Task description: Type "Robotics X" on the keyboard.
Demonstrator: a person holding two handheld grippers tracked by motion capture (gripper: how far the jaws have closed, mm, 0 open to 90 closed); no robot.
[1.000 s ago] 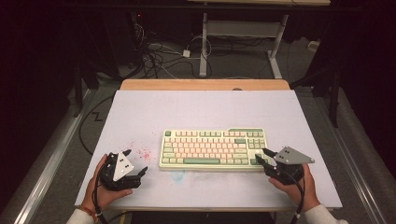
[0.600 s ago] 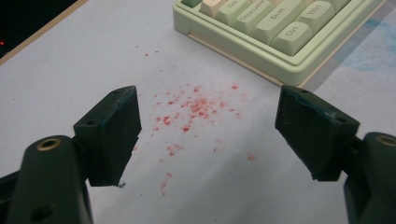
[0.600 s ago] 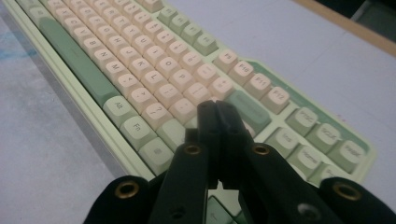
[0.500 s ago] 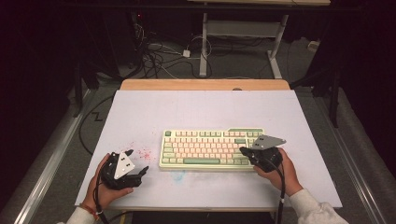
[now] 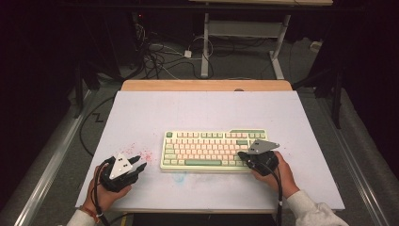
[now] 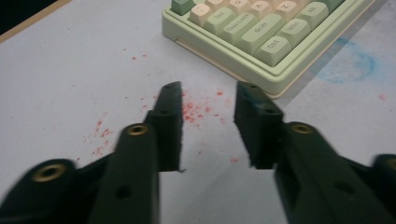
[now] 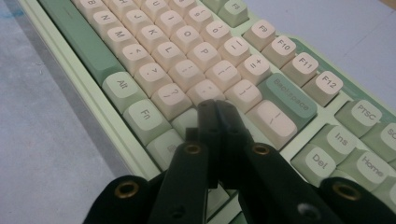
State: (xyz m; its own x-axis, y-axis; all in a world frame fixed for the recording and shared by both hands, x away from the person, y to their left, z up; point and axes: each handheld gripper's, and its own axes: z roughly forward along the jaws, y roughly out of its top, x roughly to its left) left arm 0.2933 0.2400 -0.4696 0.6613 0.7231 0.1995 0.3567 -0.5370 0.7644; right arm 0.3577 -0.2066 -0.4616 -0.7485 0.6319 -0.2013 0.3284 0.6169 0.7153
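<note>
1. The keyboard (image 5: 214, 149) lay near the table's (image 5: 207, 110) front edge, slightly right of centre, with bare surface behind it and to both sides.
2. The left gripper (image 5: 134, 165) sat at the front-left, well apart from the keyboard's left end, its jaws spread with nothing between them.
3. The right gripper (image 5: 242, 155) was over the keyboard's right end, jaws pressed together, tips above the keys near the right Shift row; contact could not be told.
4. Count: 1 keyboard, 2 grippers, 2 hands.
5. The pale mat carried red specks (image 6: 198, 109) and a blue smudge (image 6: 352, 65). Beyond lay a dark floor with cables (image 5: 160, 59).
</note>
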